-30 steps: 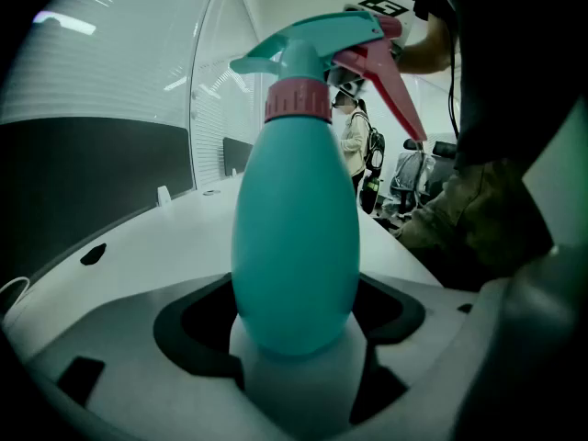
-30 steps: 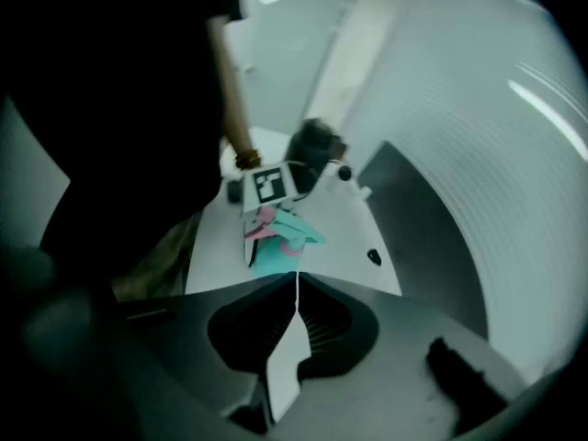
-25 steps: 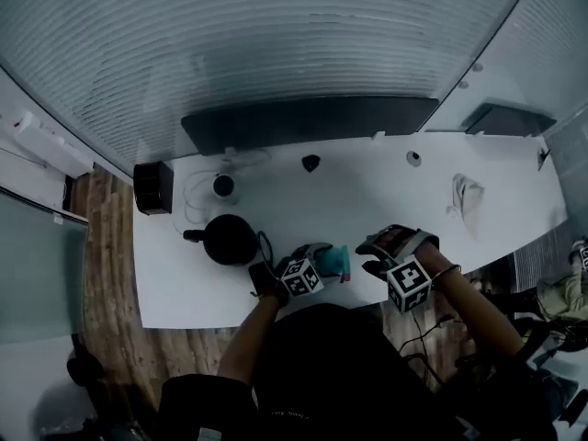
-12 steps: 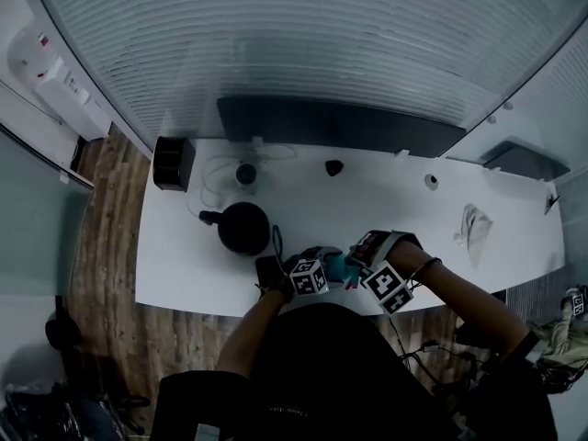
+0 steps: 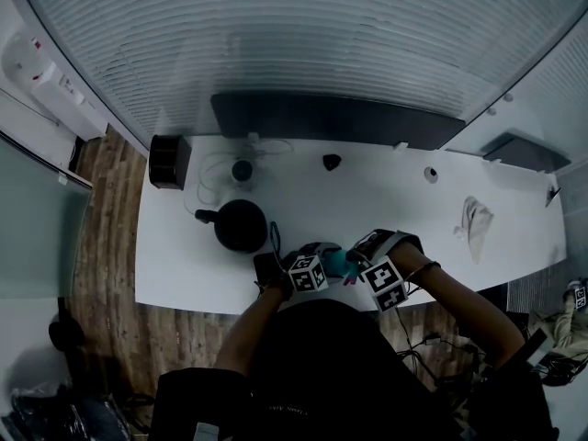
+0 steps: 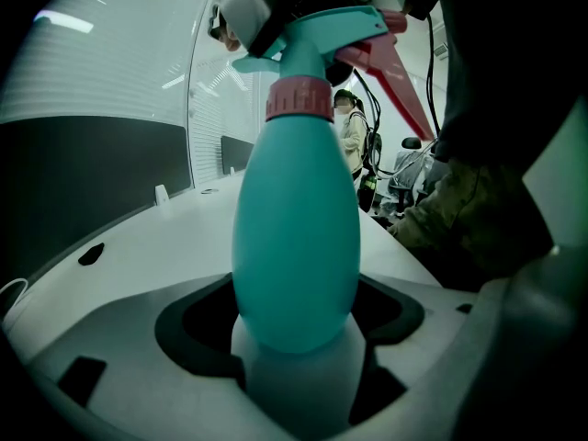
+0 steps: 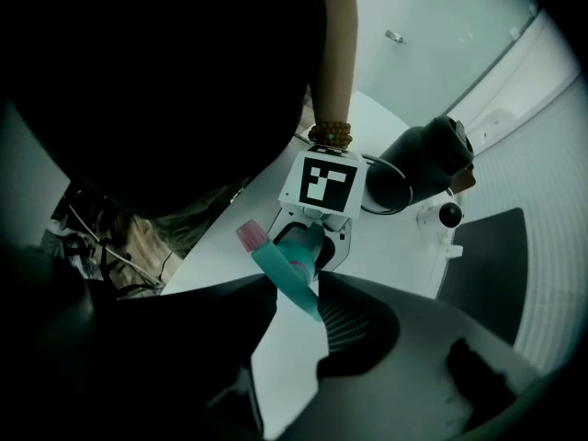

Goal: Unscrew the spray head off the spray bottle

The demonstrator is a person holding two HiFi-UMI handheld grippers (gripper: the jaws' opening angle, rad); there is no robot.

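Note:
A teal spray bottle (image 6: 296,237) with a pink collar (image 6: 299,97) stands upright near the front edge of the white table (image 5: 395,191). My left gripper (image 5: 322,265) is shut on its lower body. The teal spray head (image 7: 289,278) with its pink trigger (image 6: 397,72) points to the right in the left gripper view. My right gripper (image 7: 294,294) comes down on it from above. Its jaws have just been closing, and the head lies between them, touching both. In the head view the bottle (image 5: 339,263) shows as a small teal patch between the two marker cubes.
A round black kettle (image 5: 241,224) stands left of the grippers, with a black box (image 5: 167,161) further back. A long dark monitor (image 5: 335,119) lines the rear edge. A crumpled cloth (image 5: 476,220) lies at the right. A person (image 6: 352,131) stands in the background.
My right gripper has moved left and down from beside the bottle onto its spray head. The left gripper and bottle have stayed in place.

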